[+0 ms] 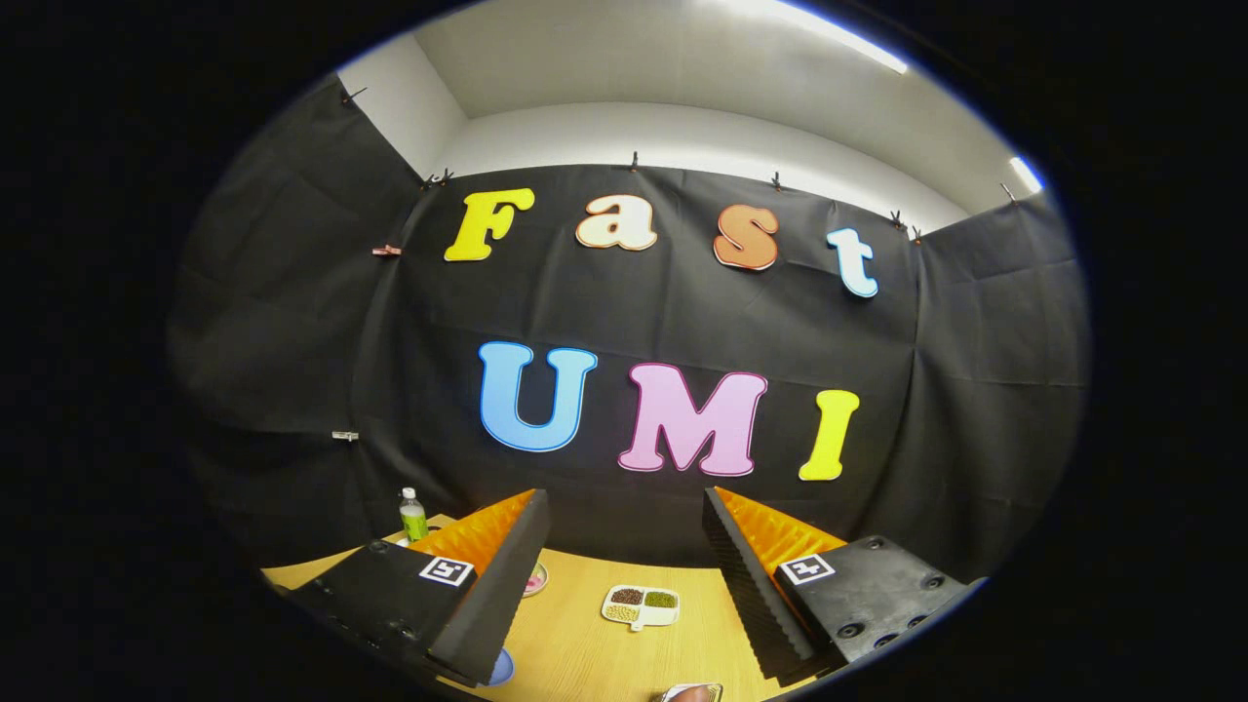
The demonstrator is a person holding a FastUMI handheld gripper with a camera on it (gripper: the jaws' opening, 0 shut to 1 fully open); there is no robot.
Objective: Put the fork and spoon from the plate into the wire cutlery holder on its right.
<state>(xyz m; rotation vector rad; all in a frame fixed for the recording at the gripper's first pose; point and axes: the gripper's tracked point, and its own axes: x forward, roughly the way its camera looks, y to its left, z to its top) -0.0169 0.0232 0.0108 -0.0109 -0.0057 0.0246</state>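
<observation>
Gripper point(624, 585) held high and level, aimed at the black cloth wall point(663, 331) more than at the bench point(585, 643). Jaws released, spread wide, nothing between them.

Bench: pale wood, far edge meeting the foot of the cloth wall. A broad bare strip of wood lies between the fingers, free for moving.

Between the fingers, beyond the tips: a small white divided dish point(641, 605) with three compartments of dark, green and pale grains. Just beside the left finger: a small pink-rimmed dish point(535, 579), partly hidden; nearer, a blue round edge point(501, 669). Far left, by the bench's back corner: a green-labelled bottle point(412, 515), upright, white cap.

At the near edge, a metallic-rimmed object point(690, 692), cut off, unidentifiable. Cannot tell where the fork, spoon, plate or wire holder are.
</observation>
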